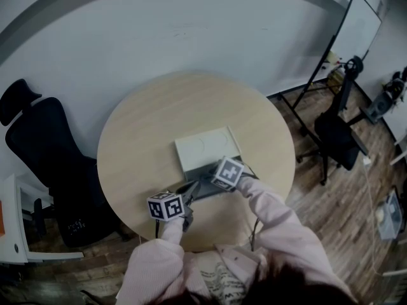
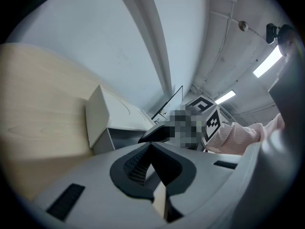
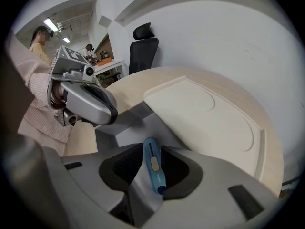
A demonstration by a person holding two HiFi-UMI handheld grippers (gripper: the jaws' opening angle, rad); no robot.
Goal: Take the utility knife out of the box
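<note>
counter (image 1: 140, 138): box (image 1: 206, 150) on it, near middle | knife (image 3: 153, 168): in box, between right gripper (image 3: 150, 150) fingers | left gripper (image 1: 190, 189): at box's near-left corner | chair (image 1: 51, 164): left of counter

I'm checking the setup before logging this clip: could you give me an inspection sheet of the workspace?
Surface: round wooden table, holding only the box.
Job's things: white box with its lid open; blue utility knife lying inside it.
Clutter: nothing seen.
Tools: left tool has its jaws together, beside the box; right tool is open, with the utility knife between its jaws but not gripped.
Cables: nothing seen on the table.
Surroundings: black office chair on the left; whiteboard and second chair on the right.
</note>
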